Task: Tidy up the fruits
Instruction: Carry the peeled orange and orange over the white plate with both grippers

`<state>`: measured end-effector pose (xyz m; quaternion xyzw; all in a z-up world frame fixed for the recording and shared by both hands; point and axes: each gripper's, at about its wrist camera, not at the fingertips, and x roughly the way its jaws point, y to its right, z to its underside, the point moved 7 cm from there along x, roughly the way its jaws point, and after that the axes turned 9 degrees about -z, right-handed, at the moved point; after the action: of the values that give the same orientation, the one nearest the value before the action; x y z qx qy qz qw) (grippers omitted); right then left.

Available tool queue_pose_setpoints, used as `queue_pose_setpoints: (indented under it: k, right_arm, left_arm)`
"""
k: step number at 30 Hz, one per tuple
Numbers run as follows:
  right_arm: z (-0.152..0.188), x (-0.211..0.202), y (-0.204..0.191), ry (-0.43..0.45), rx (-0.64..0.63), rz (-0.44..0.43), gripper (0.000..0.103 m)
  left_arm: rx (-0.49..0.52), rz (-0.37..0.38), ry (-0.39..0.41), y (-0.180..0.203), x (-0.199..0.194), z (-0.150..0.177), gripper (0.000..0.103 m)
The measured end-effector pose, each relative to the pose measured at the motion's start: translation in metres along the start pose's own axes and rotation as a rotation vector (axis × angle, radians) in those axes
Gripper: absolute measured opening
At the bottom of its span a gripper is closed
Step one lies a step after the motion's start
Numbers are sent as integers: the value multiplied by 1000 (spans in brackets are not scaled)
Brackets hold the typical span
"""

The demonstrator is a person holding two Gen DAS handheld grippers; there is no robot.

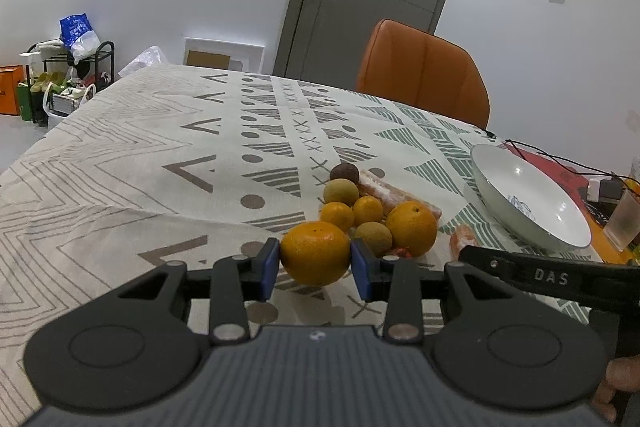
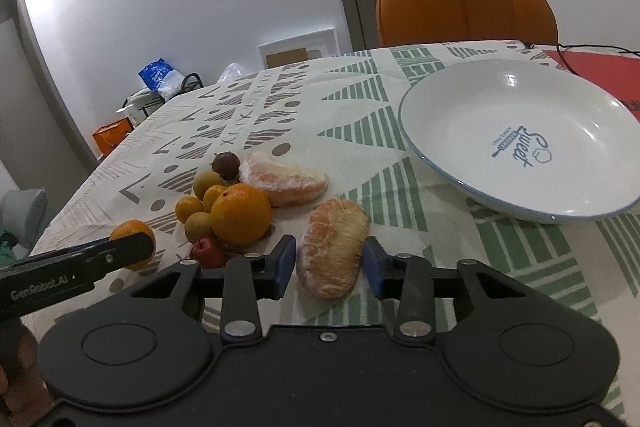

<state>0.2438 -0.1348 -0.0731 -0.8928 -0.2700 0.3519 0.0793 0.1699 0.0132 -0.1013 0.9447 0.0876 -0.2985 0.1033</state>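
The left wrist view shows the left gripper (image 1: 315,264) clamped on a large orange (image 1: 315,253) at the near edge of the fruit pile (image 1: 360,211), its blue pads pressing both sides; the white plate (image 1: 532,203) lies to the right on the patterned tablecloth (image 1: 160,147).

The right wrist view reveals the plate's "Sweet" lettering and a peeled citrus segment (image 2: 333,251) between the right gripper (image 2: 330,265)'s pads, its long axis running away from the camera, leaning slightly right. Whether both pads press it cannot be told.
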Motion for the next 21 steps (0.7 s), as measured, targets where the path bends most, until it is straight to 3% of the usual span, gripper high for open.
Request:
queue_pose_setpoints:
  k: [5, 7, 11, 21]
  right_arm:
    - [-4, 8, -4, 6, -8, 4, 42]
    - [-5, 10, -4, 13, -10, 9, 36]
    - [-6, 10, -2, 21, 2, -3, 33]
    - [-16, -23, 1, 95, 30, -38, 33]
  left_arm:
    - [-4, -5, 2, -4, -1, 0, 37]
    - [-2, -8, 3, -4, -1, -1, 37]
    - [5, -6, 17, -2, -6, -5, 37]
    - [37, 24, 58, 18, -19, -16, 37]
